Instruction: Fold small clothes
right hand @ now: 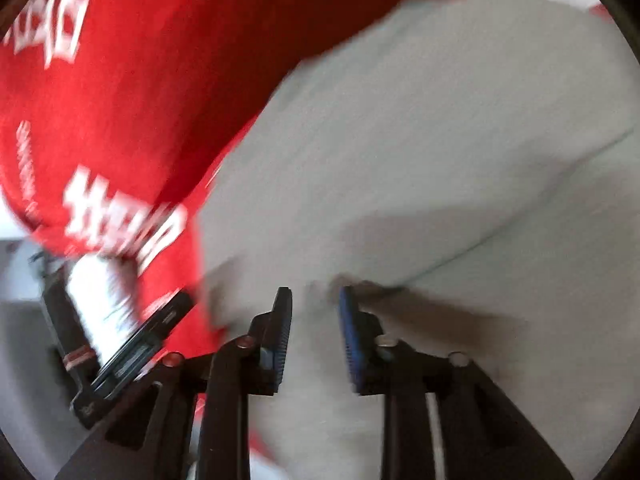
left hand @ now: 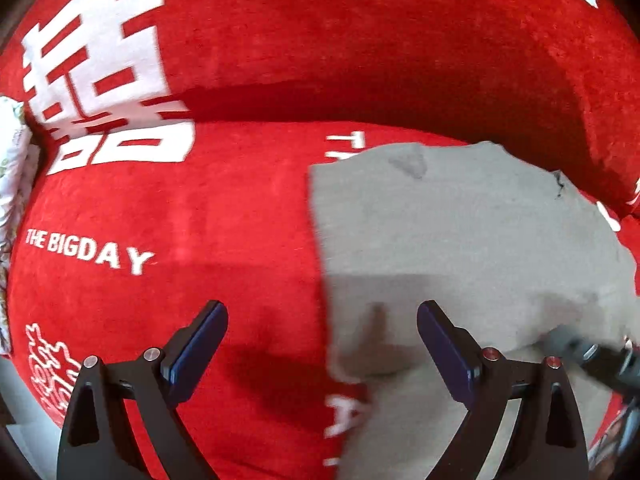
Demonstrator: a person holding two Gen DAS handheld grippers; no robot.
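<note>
A grey garment point(left hand: 460, 240) lies flat on a red seat cover point(left hand: 180, 208) with white lettering. My left gripper point(left hand: 322, 316) hangs above the garment's left edge, its jaws wide open and nothing between them; one blue pad is over the red cover, the other over the grey cloth. In the blurred right wrist view the grey garment point(right hand: 420, 160) fills the right side. My right gripper point(right hand: 315, 304) hovers just over it, jaws a narrow gap apart, with no cloth pinched between the pads. A crease point(right hand: 500, 232) runs across the cloth.
The red backrest point(left hand: 360, 40) rises behind the seat. A pale patterned cloth point(left hand: 12, 168) sits at the far left edge. The other gripper's dark body point(right hand: 120, 340) shows at the lower left of the right wrist view, over the seat's front edge and pale floor point(right hand: 24, 320).
</note>
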